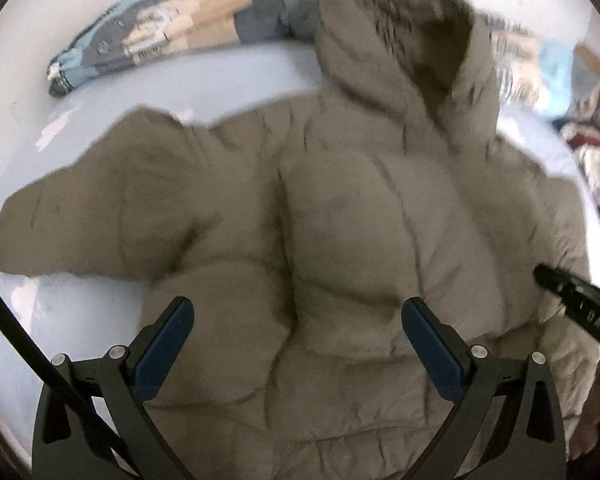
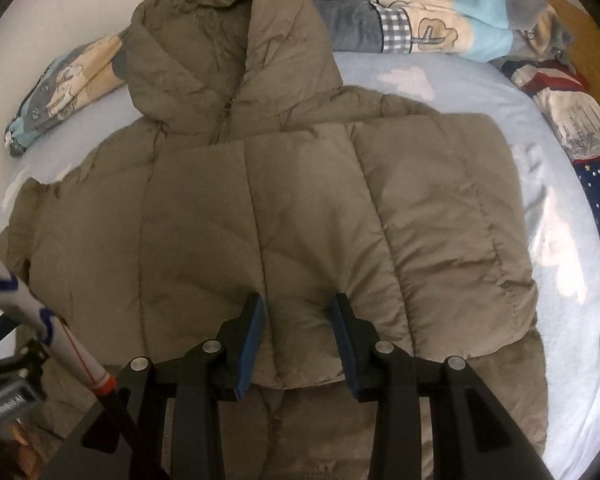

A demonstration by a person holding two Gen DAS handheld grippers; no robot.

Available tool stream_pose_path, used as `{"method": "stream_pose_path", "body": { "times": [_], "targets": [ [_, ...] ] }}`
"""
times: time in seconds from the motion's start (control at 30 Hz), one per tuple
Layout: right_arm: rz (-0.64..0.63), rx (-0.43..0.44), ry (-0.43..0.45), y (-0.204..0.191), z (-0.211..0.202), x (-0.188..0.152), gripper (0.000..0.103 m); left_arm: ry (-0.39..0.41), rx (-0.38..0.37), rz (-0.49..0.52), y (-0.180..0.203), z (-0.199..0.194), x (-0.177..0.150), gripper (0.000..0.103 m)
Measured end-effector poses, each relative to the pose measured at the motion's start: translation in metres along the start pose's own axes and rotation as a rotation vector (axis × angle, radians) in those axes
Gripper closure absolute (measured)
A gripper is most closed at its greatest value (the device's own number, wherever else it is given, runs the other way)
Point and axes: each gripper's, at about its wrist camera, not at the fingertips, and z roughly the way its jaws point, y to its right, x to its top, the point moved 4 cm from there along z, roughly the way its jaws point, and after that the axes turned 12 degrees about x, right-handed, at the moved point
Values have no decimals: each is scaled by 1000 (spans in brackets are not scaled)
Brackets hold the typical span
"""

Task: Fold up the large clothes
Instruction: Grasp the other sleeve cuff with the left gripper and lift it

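The right claw (image 2: pixel 298 312) stood with its jaws partly apart, straddling a puffy ridge of the folded panel near its front edge; whether the pads actually pinched the fabric could not be told. The left claw (image 1: pixel 298 316) hung over the middle of the jacket (image 1: pixel 320 208) with its jaws wide apart and nothing between them. The jacket, a padded olive one with a hood (image 2: pixel 220 48), lay spread on the bed (image 2: pixel 460 92), hood at the far side; its right side appeared already folded over the body, while the left sleeve (image 1: pixel 80 220) lay stretched out to the left. To do this step well, I judged, the folded panel should be pressed flat and its edges squared before the left sleeve is brought across, since the padding will spring back. A rolled blanket (image 2: pixel 440 12) lay along the far edge of the bed. No containers showed.
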Motion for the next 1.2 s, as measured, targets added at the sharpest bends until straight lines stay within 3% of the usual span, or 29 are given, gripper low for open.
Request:
{"method": "stream_pose_path", "body": {
  "times": [0.1, 0.23, 0.47, 0.63, 0.73, 0.83, 0.93, 1.03, 1.2],
  "targets": [
    [18, 55, 41, -8, -20, 4, 65, 57, 2, -45, -25, -15, 16, 0],
    [-21, 90, 83, -34, -54, -3, 65, 87, 22, -161, -88, -20, 33, 0],
    [-29, 227, 113, -77, -109, -55, 64, 41, 103, -387, -222, 5, 27, 0],
    [-142, 240, 87, -104, -103, -77, 64, -30, 120, -558, -317, 38, -1, 0],
    [-121, 210, 70, -97, -92, -77, 64, -66, 50, -726, -372, 58, -23, 2],
    [-88, 217, 60, -88, -85, -72, 64, -96, -26, -903, -420, 78, -49, 16],
    [-85, 211, 56, -86, -80, -69, 64, -114, -98, -1049, -447, 99, -71, 18],
    [-99, 213, 42, -86, -74, -69, 64, -112, -140, -1114, -458, 114, -79, 20],
    [-110, 212, 26, -87, -66, -71, 64, -25, -190, -1160, -467, 121, -73, 21]
  ]
}}
